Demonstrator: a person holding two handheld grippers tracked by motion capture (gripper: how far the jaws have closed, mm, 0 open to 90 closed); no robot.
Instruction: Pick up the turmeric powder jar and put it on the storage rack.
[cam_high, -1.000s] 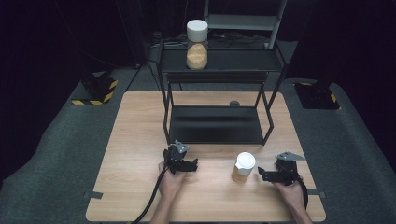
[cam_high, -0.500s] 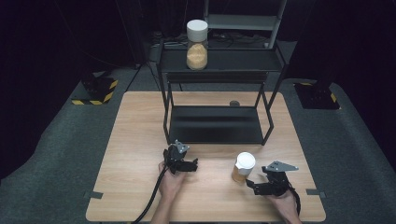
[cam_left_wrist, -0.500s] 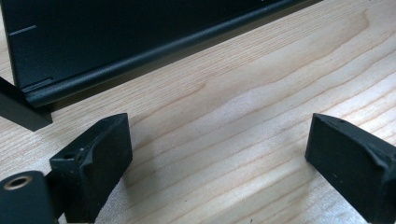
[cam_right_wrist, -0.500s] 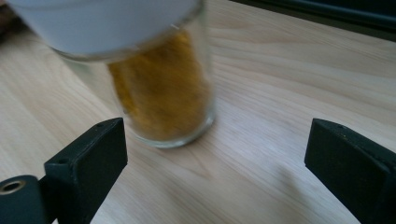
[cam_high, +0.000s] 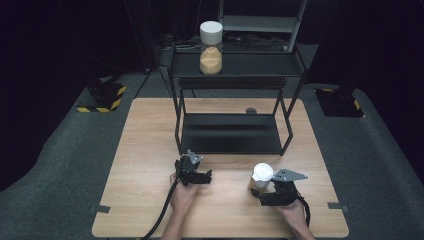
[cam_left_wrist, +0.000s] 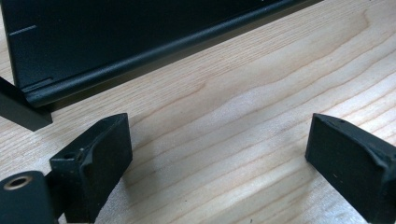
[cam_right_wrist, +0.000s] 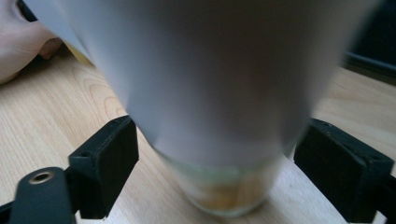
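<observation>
A small glass jar (cam_high: 262, 176) with a white lid and a yellowish filling stands on the wooden table (cam_high: 150, 150) at the front right. My right gripper (cam_high: 258, 191) reaches it from the right; its jaws have just been closing with the jar between them. In the right gripper view the jar (cam_right_wrist: 219, 93) stands between the two pads (cam_right_wrist: 109, 158), which look pressed against its sides. My left gripper (cam_high: 206, 176) rests at the front middle of the table. Its jaws (cam_left_wrist: 219, 158) are open, with bare wood between them.
A black two-level rack (cam_high: 230, 135) stands on the table's far half, its lower shelf just beyond the left gripper (cam_left_wrist: 116, 42). A larger white-lidded jar (cam_high: 211, 47) with an orange filling sits on its top shelf. A small dark object (cam_high: 251, 110) lies behind the rack.
My right gripper has moved left across the table up to the small jar, and its jaws have closed in around it. The left gripper has stayed in place.
</observation>
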